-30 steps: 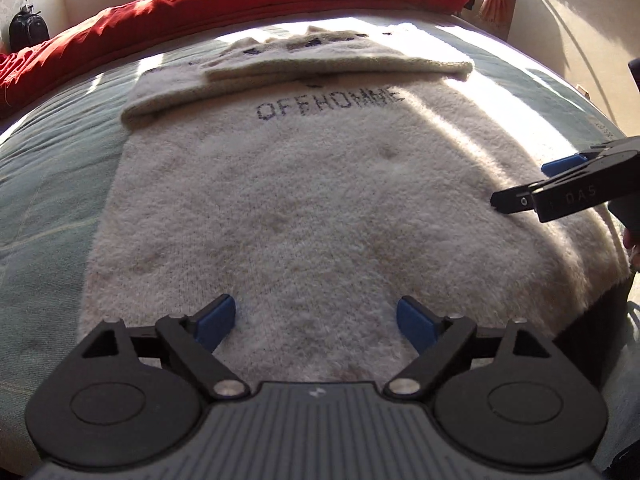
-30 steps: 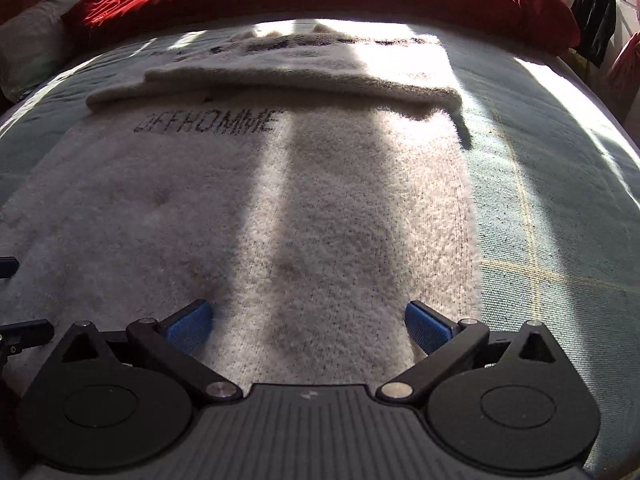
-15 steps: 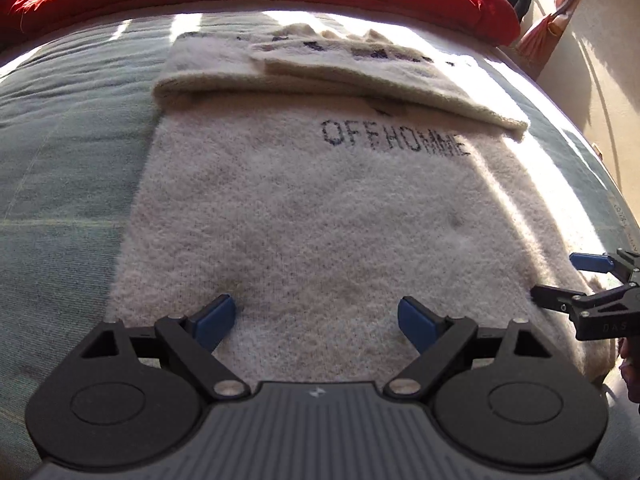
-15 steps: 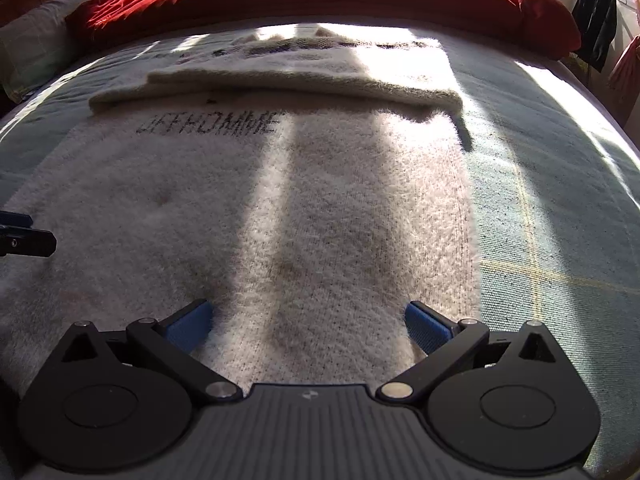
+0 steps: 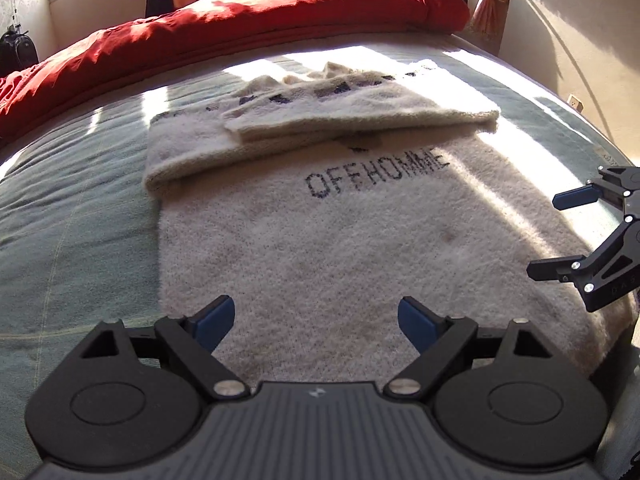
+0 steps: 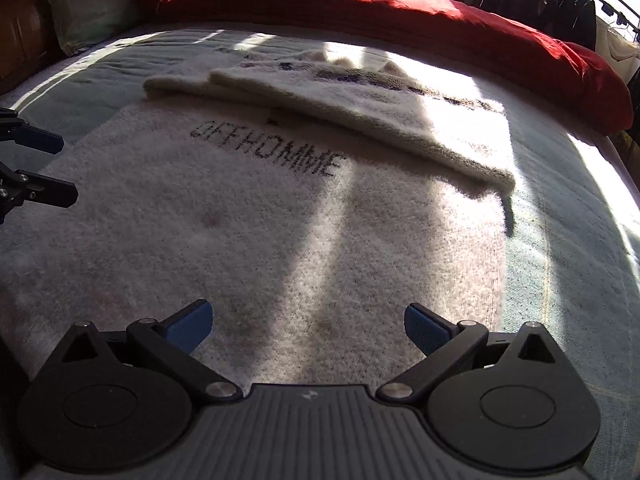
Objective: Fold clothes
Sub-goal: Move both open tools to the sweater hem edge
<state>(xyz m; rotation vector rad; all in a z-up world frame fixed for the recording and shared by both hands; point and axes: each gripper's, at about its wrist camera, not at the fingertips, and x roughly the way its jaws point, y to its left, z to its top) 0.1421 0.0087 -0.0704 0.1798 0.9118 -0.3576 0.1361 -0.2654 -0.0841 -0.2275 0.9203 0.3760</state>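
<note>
A cream knitted sweater (image 5: pixel 340 248) (image 6: pixel 248 232) lies flat on the bed, back up, with "OFFHOMME" printed across it. Both sleeves (image 5: pixel 360 116) (image 6: pixel 360 120) are folded across its upper part. My left gripper (image 5: pixel 316 322) hovers open over the hem near the left side, nothing between its blue pads. It also shows at the left edge of the right wrist view as the left gripper (image 6: pixel 36 164). My right gripper (image 6: pixel 308 324) is open above the hem's right half. It appears in the left wrist view as the right gripper (image 5: pixel 560 236), over the sweater's right edge.
The bed has a pale green sheet (image 5: pixel 72 216) (image 6: pixel 568 264) with sunlit stripes. A red duvet (image 5: pixel 240 28) (image 6: pixel 400 16) is bunched along the far side, a pillow (image 6: pixel 88 8) at the far left. Clothes hang by the window beyond; a wall (image 5: pixel 580 40) stands to the right.
Both grippers have pulled back and risen a little from the sweater, so more of the room shows. The sweater has not moved; both grippers stayed open.
</note>
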